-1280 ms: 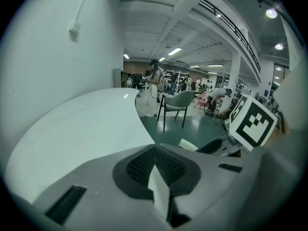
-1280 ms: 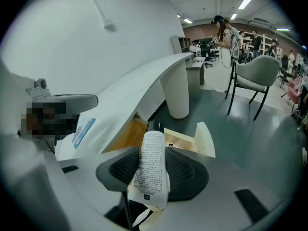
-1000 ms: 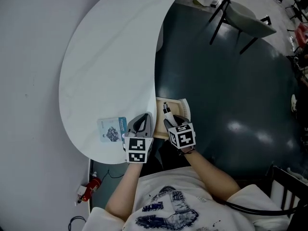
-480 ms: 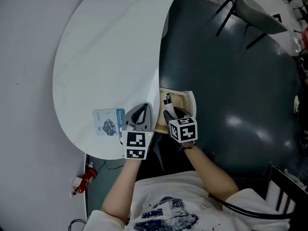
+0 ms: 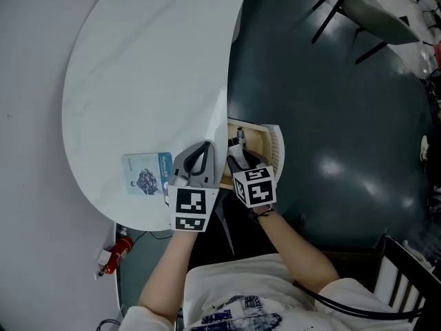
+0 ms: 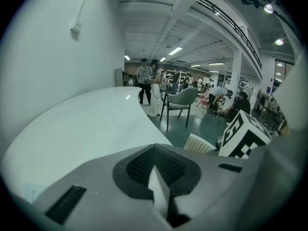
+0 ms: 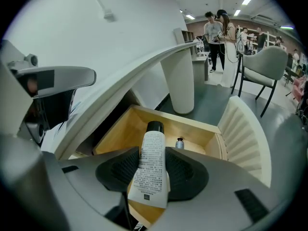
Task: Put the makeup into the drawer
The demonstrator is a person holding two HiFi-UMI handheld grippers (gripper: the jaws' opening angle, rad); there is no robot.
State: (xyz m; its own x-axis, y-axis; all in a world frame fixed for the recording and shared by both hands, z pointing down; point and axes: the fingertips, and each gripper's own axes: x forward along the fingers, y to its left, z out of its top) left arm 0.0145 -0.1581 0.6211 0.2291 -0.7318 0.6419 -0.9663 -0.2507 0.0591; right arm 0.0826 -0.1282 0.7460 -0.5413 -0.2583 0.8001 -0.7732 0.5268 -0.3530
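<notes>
White oval tabletop (image 5: 151, 67) against a pale wall, dark floor at right. A printed card (image 5: 145, 178) lies near the tabletop's lower edge. Open wooden drawer (image 5: 256, 138) juts out from under the tabletop edge, centre frame. Right claw (image 5: 240, 158) is clamped on a white makeup tube (image 7: 151, 170), black cap forward, held over the drawer's interior, where a small bottle (image 7: 180, 143) already sits. Over the last second this claw has sunk closer to the drawer; the tube is not yet released. Probably only a short lowering and letting go remain. Left claw (image 5: 198, 154) has jaws together, empty, at the tabletop edge.
</notes>
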